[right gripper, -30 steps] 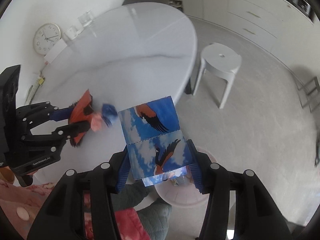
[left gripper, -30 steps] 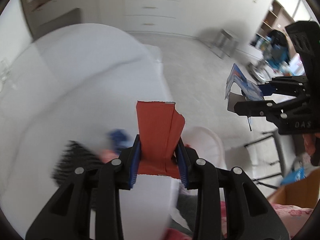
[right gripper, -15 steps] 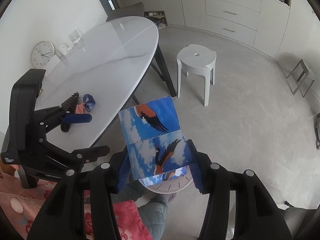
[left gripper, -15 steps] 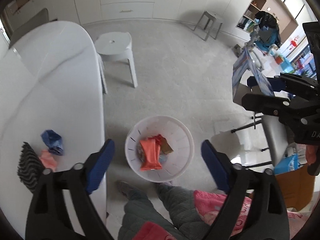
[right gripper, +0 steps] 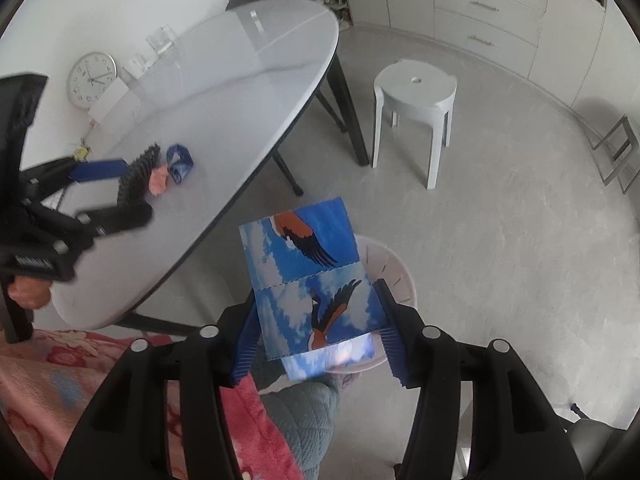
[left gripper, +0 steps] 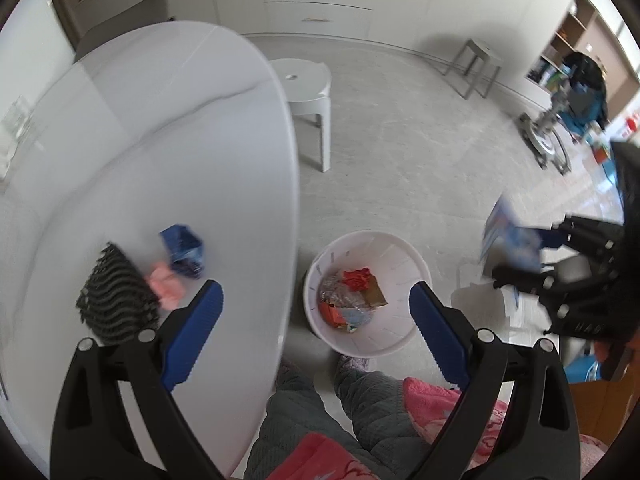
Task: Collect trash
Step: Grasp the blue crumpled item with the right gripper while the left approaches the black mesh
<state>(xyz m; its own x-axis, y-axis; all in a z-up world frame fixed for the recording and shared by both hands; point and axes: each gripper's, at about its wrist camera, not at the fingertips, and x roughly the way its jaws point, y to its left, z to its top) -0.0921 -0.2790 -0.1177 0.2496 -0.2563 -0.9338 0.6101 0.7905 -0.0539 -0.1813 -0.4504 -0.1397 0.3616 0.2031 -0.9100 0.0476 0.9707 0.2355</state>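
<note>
Right tongs (right gripper: 316,340) clamp a bird-printed blue wrapper (right gripper: 308,284); no lettering legible.

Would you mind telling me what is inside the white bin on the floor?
The white bin holds a red crumpled wrapper, a brown packet, clear plastic and an orange-and-pale wrapper. Anything beneath that pile is covered.

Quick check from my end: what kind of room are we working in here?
Probably a home dining or living area: a white oval table, a white plastic stool, and built-in drawer cabinets along the wall. A wall clock leans at the table's far end.
</note>
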